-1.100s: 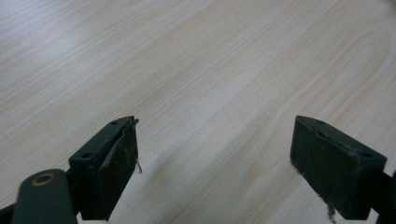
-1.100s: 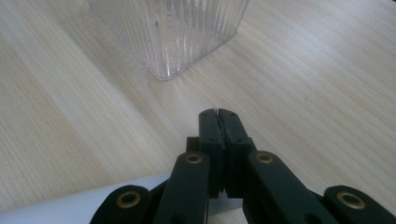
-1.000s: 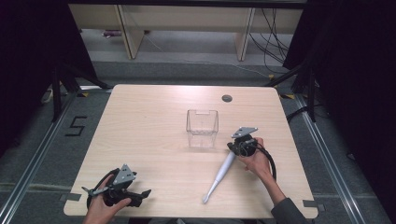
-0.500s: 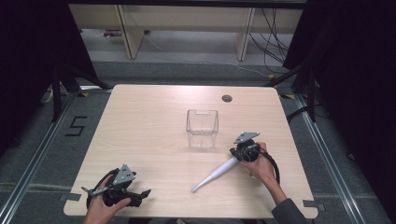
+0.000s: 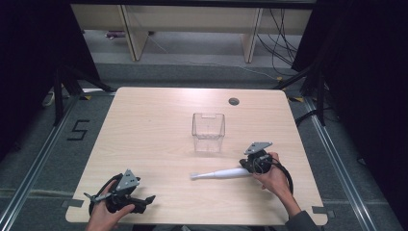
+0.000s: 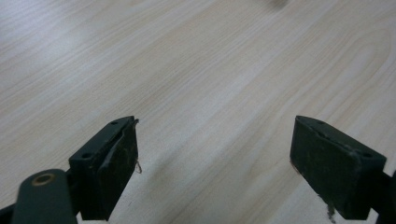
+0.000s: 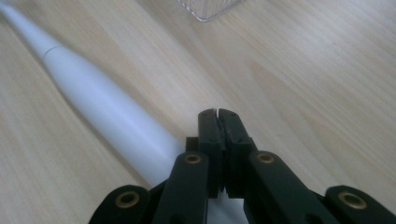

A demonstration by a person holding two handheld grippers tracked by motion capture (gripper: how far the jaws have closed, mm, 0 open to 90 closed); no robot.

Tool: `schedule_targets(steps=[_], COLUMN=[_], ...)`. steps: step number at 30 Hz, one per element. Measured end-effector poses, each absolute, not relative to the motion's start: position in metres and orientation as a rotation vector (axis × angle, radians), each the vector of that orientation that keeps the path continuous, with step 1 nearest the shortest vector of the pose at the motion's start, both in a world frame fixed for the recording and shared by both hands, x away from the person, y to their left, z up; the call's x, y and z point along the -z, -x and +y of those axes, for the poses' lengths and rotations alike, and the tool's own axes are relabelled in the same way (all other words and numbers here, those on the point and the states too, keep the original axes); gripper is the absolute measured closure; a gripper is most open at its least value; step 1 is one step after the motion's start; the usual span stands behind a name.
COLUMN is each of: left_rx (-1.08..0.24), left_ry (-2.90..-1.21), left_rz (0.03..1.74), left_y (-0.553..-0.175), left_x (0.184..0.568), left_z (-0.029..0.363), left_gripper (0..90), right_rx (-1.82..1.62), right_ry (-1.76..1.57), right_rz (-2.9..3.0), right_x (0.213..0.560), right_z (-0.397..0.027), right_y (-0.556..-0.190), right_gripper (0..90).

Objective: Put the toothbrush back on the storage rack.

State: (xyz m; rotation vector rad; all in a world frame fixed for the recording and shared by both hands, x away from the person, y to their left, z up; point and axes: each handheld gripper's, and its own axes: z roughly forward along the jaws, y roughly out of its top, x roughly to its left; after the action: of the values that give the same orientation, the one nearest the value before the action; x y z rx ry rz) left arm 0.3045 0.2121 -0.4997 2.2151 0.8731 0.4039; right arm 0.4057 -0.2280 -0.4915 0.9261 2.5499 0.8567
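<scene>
A "5" (image 5: 78,130) marks the floor; left tool (image 6: 215,163) gapes wide, right tool (image 7: 218,122) pressed together beside a white handle (image 7: 107,109).

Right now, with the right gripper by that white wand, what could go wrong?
1. The right gripper is shut beside the white wand, not around it; if pushed, the wand may roll or slide off course.
2. The clear container stands just beyond the wand; a sweep could knock it.
</scene>
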Motion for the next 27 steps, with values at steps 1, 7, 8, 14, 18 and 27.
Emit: schedule_targets(steps=[1,7,8,14,18,27], left_rx=[-0.404,-0.404,-0.404,-0.403,-0.404,-0.399], left_ry=[-2.218,-2.217,-2.217,-2.216,-2.217,-2.211], left_rz=[0.871,0.872,0.872,0.873,0.872,0.879], left_y=[-0.305,-0.305,-0.305,-0.305,-0.305,-0.304], left_x=[0.5,0.5,0.5,0.5,0.5,0.5], left_z=[0.212,0.212,0.212,0.212,0.212,0.212], left_gripper=[14.9,14.9,14.9,14.9,14.9,14.9], right_rx=[-0.877,-0.866,-0.866,-0.852,-0.871,-0.897], right_ry=[-0.937,-0.933,-0.933,-0.915,-0.94,-0.918], right_rz=[2.534,2.552,2.552,2.572,2.553,2.553], right_x=[0.493,0.493,0.493,0.491,0.492,0.489], right_z=[-0.228,-0.233,-0.233,-0.235,-0.236,-0.239], right_y=[-0.404,-0.395,-0.395,-0.39,-0.388,-0.387], right_gripper=[88.8,88.2,88.2,87.6,87.2,83.4])
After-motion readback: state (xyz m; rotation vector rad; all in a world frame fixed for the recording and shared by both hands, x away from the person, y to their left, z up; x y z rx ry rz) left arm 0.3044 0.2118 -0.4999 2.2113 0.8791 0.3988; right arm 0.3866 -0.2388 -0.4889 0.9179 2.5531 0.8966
